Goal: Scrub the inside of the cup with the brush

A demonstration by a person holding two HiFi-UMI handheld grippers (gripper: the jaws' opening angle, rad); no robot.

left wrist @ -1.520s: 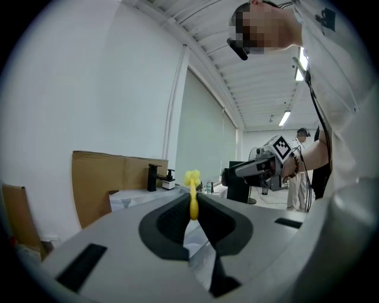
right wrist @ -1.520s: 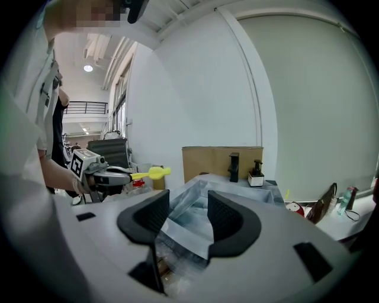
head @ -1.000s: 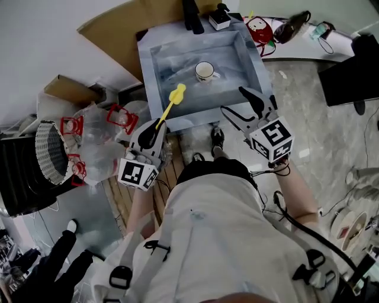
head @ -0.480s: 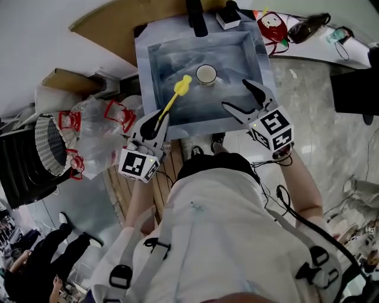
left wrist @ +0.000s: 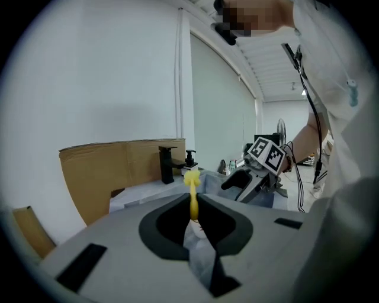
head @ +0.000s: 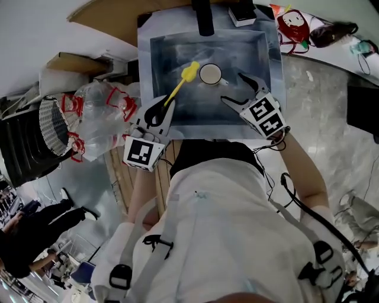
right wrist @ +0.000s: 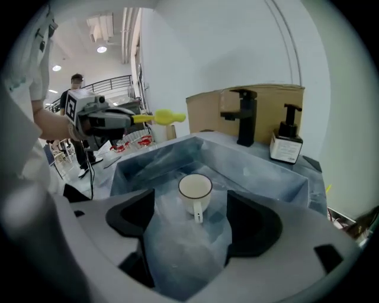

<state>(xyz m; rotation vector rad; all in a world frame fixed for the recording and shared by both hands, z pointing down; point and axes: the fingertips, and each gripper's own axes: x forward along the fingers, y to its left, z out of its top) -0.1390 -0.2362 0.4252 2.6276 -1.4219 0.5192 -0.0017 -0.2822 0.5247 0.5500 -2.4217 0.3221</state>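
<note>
Across the top of the head view lies a blue-grey sink (head: 145,71) lined with clear plastic film, with a black faucet (head: 204,16) at its far rim. Over its near-right part hangs the right gripper (head: 232,89), tilted down. Its jaws have just been opening and stand wide apart, clamping nothing. At the near-left edge the left gripper (head: 160,111) has its jaws closed on the handle of a yellow brush (head: 180,84), whose head reaches out over the basin. A white, dark-rimmed cup (head: 210,74) stands upright on the sink floor just ahead of the right jaws, untouched, its handle toward them. The brush head is near its left side.
</note>
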